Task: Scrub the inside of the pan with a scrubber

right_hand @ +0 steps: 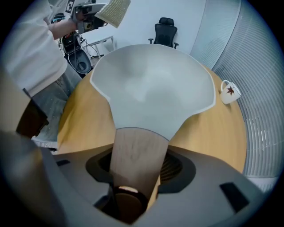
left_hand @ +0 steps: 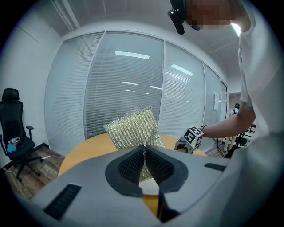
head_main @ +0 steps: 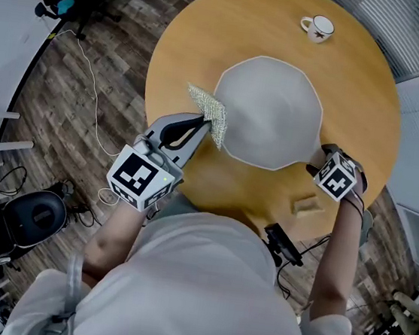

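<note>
A grey pan (head_main: 269, 113) rests in the middle of the round wooden table (head_main: 211, 34). Its wooden handle (right_hand: 135, 155) points toward me. My right gripper (right_hand: 135, 170) points steeply down over that handle. Its jaws stand wide with the handle between them, and a gap shows on the right side. In the head view the right gripper (head_main: 320, 163) sits at the pan's near right rim. My left gripper (head_main: 203, 126) is shut on a yellow-green mesh scrubber (head_main: 210, 112) and holds it at the pan's left rim. The scrubber (left_hand: 133, 128) sticks up from the shut jaws.
A white mug (head_main: 318, 27) stands at the table's far side, beyond the pan. A small wooden block (head_main: 307, 206) lies near the front edge, just right of my body. Cables and a black office chair (right_hand: 165, 31) are on the floor around the table.
</note>
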The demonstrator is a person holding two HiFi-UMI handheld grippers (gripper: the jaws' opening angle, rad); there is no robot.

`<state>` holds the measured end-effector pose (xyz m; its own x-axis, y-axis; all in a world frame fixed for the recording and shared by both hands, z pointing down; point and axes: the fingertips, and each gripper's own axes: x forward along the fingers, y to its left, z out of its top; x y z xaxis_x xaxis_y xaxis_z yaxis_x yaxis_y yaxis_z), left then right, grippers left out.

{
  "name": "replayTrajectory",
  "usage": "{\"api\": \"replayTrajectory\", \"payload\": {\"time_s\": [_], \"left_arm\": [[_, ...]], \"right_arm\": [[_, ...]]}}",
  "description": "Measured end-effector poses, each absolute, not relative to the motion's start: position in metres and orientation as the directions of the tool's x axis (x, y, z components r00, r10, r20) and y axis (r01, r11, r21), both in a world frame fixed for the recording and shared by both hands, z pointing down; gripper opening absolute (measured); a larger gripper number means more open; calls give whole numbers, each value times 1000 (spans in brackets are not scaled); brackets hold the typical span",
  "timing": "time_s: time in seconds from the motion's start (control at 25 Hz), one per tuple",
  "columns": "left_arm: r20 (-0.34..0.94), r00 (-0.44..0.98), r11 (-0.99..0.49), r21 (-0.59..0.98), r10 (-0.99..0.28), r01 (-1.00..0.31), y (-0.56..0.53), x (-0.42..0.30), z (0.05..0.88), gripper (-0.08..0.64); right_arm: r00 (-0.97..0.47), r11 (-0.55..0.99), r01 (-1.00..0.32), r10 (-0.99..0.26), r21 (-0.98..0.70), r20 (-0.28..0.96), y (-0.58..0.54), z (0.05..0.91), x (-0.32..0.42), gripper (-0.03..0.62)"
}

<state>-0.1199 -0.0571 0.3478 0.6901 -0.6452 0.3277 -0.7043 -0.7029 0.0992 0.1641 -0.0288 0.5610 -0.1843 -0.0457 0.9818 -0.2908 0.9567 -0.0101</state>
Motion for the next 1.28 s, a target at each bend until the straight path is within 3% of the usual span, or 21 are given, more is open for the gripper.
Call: {"api": "replayTrajectory", "payload": {"time_s": [0.44,1.28], "left_arm": [[343,707,-722,109,-618,-684,-63,-113,353,18],[445,736,-775,134,-510,-617,-72,-87,388,17]], "right_arm": [[-159,949,-310,12,-62,987,-30,564,167,195],[-136,951,-306,-1,-41,991,-29,564,164,190]]}}
